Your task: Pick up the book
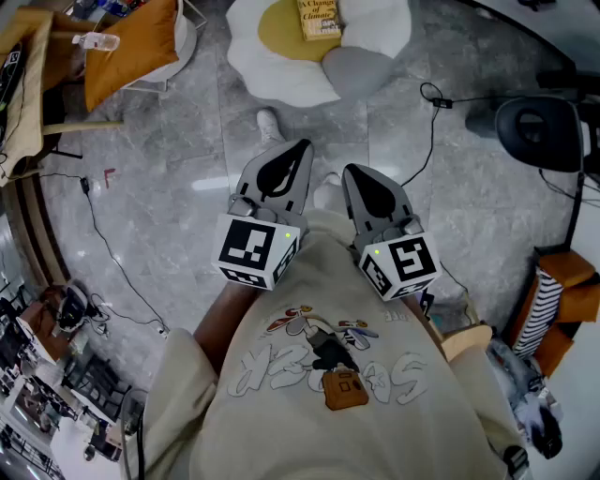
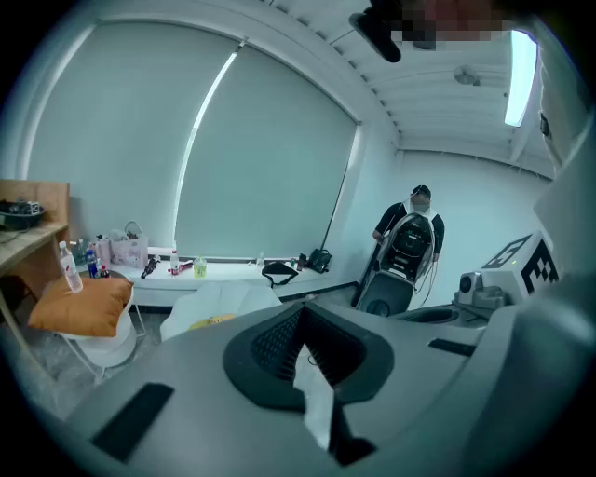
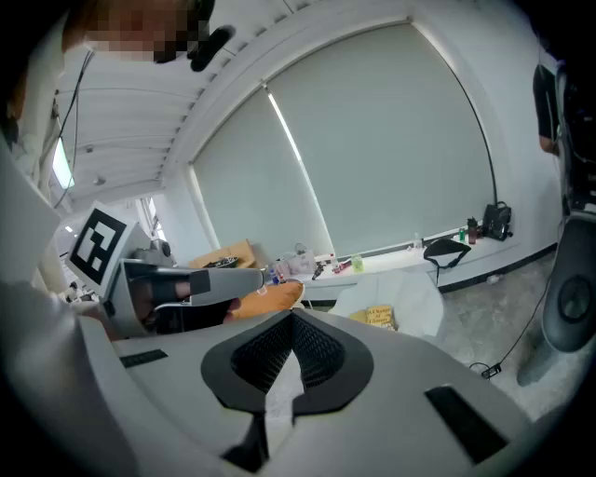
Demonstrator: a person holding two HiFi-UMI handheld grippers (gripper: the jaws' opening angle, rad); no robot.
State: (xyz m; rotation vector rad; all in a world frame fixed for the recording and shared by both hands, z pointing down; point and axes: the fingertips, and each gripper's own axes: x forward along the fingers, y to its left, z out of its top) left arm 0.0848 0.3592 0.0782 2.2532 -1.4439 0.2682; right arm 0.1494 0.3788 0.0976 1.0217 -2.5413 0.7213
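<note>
The book lies flat on the yellow middle of a white cushion on the floor, at the far edge of the head view and slightly right of centre. It is well apart from both tools. The right gripper view shows it too, small and far off beyond the jaw tips.

The left claw and the right claw hang side by side close to the person's body, both tilted a little downward. In its own view each has its jaws pressed together with nothing between them.

By my reading the task is at its very start: the reach has not begun and nothing has been grasped. The next move calls for carrying one claw forward and down to the cushion and spreading its jaws on the way. It should then come in low at an edge of the book, since a thin cover lying flat on soft padding gives little to bite on from above
</note>
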